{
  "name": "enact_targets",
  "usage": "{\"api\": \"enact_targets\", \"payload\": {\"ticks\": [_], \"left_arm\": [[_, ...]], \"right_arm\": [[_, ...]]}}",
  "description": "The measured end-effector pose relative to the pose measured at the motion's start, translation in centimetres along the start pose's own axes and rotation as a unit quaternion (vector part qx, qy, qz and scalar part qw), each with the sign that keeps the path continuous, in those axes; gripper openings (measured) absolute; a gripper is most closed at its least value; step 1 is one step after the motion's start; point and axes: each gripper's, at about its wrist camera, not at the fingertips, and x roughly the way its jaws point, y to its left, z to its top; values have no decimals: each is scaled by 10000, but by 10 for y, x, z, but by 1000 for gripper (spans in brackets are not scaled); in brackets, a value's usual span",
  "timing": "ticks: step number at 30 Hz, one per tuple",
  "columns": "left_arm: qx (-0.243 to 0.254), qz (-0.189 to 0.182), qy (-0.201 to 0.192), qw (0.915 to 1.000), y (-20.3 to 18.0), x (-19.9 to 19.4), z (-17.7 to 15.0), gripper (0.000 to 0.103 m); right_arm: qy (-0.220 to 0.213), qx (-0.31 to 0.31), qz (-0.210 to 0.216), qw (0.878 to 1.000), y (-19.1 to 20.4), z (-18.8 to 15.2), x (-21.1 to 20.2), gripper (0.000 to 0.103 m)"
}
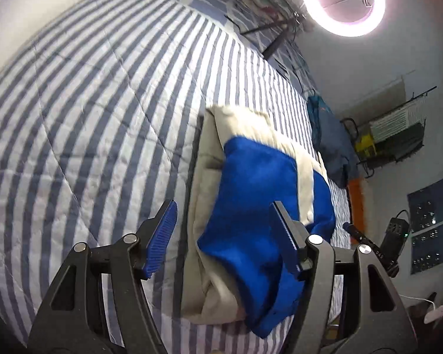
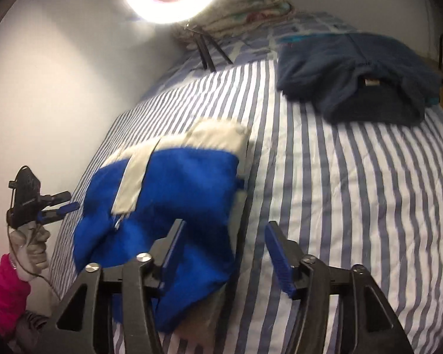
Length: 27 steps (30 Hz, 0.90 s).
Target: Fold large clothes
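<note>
Releasing the fold | blue-and-cream garment [image 1: 251, 206] lies folded on the striped bed [image 1: 88, 118] | left gripper [image 1: 224, 236] jaws apart, empty | right gripper [image 2: 224, 250] jaws partly apart, empty | advice: lift clear without snagging, then press edges flat.

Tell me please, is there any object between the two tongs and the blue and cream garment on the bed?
Nothing visible stands in the way. The blue and cream garment lies folded on the striped bedcover, directly before the open left tongs and right tongs. The dark blue garment lies well apart, farther up the bed.
</note>
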Motion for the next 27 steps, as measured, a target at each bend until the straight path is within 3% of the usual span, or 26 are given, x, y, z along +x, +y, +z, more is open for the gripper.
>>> {"api": "enact_targets", "payload": {"ticks": [1,5,8,9,11,14,18,21,27], "left_arm": [[61,58,-36,10000,-2,0,1,65],[32,135,-42,9999,-2,7,4,65],[-44,190,35,9998,3,16,5,65],[-66,182,88,9998,3,19,6,65],[-64,190,136,9997,4,22,6,65],[-144,6,163,9998,9,20,5,65],[-698,-562,358,9953,29,24,0,66],[-951,-812,564,9906,38,32,-5,66],[-1175,-986,744,9854,47,45,-11,66]], "right_arm": [[-6,-74,-7,10000,2,4,3,36],[-12,-504,20,9987,24,8,17,33],[472,-760,-533,9946,26,-3,43,37],[727,-622,-517,9941,20,-9,54,41],[952,-77,-59,9954,2,-19,58,41],[964,3,187,9952,-10,-13,38,41],[429,340,522,9971,-33,-8,7,77],[483,647,844,9932,-49,-11,10,78],[762,693,980,9898,-48,-14,31,78]]}}
